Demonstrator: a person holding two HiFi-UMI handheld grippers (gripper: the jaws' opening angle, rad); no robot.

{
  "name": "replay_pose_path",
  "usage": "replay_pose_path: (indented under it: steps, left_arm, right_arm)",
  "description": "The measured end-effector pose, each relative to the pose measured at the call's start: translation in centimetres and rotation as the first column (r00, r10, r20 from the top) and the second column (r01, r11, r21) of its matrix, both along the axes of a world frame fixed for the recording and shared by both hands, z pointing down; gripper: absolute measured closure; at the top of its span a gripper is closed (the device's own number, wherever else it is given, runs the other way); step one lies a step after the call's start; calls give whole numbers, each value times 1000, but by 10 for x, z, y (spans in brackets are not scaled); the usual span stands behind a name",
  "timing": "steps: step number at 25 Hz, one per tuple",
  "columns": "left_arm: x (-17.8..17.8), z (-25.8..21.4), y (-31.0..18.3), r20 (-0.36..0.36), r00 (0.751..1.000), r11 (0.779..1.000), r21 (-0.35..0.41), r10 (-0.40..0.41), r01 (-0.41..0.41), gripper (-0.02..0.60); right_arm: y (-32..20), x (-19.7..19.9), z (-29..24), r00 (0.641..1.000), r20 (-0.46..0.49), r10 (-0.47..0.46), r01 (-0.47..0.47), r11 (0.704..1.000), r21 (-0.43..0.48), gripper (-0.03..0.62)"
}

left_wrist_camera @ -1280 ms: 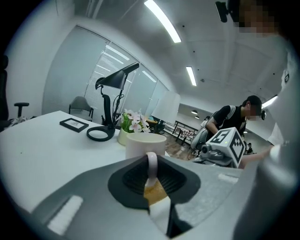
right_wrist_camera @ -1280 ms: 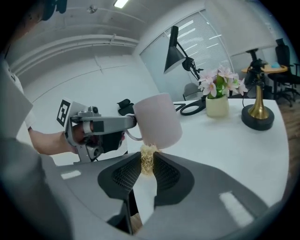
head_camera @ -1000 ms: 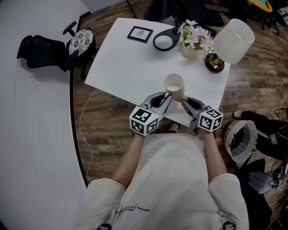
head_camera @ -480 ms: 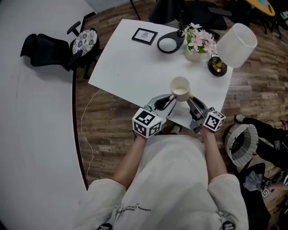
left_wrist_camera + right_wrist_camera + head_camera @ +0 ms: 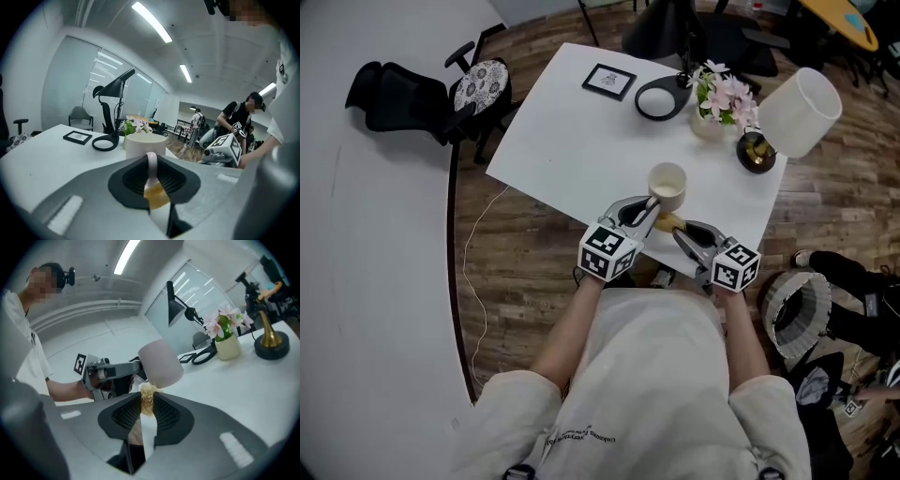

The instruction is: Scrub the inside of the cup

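One cup — upright, mouth up

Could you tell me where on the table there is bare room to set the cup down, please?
The bare stretch of table between the picture frame, the cup and the near edge is free. The far right corner is crowded: ring base, flowers, lampshade.

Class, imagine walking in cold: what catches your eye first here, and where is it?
A cream cup near the white table's front edge, clamped by its handle in the left tongs. Beside it the right tongs pinch a straw-coloured scrubber, outside the cup. At the far corner stand pink flowers and a white lampshade.
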State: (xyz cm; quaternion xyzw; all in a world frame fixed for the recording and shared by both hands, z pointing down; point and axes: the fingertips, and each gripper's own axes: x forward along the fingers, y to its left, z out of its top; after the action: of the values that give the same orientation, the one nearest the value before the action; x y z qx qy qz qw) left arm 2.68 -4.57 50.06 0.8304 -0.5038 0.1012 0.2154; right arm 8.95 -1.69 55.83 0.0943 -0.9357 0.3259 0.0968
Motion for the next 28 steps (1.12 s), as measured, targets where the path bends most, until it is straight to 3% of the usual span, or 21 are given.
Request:
replay_pose_path:
  steps: [3,5,7,10,14,19,28]
  left_arm:
    - [-15,22,0,64,998,999,-35,-5,7,534]
    - [-26,41,-1,97,995,998,-61,-12,18,534]
    - [-34,61,-1,130,991,996,-84,-21,32,534]
    - [-44,81,-5,183,982,997,-57,-47,58,534]
    - [-55,94,-21,142,981,990,-34,-134,140,534]
    - [-69,97,-38,126,969,976,-25,-212,217,534]
    - [-65,111,-38,149,969,973,-86,-199,213,528]
  right_arm:
    - [3,4,9,975,-215,-50,71,993,94,490]
    - [-1,7,14,924,-379,-52,122,979,163,490]
    - [-10,7,15,876,-483,-15,136,967,216,488]
    - [-26,3,10,853,-513,97,51,962,267,487]
    - [-37,3,11,827,-530,186,-21,953,302,487]
    - [-40,2,17,802,-575,161,3,962,274,485]
    - [-78,-15,37,775,-618,134,-20,982,188,485]
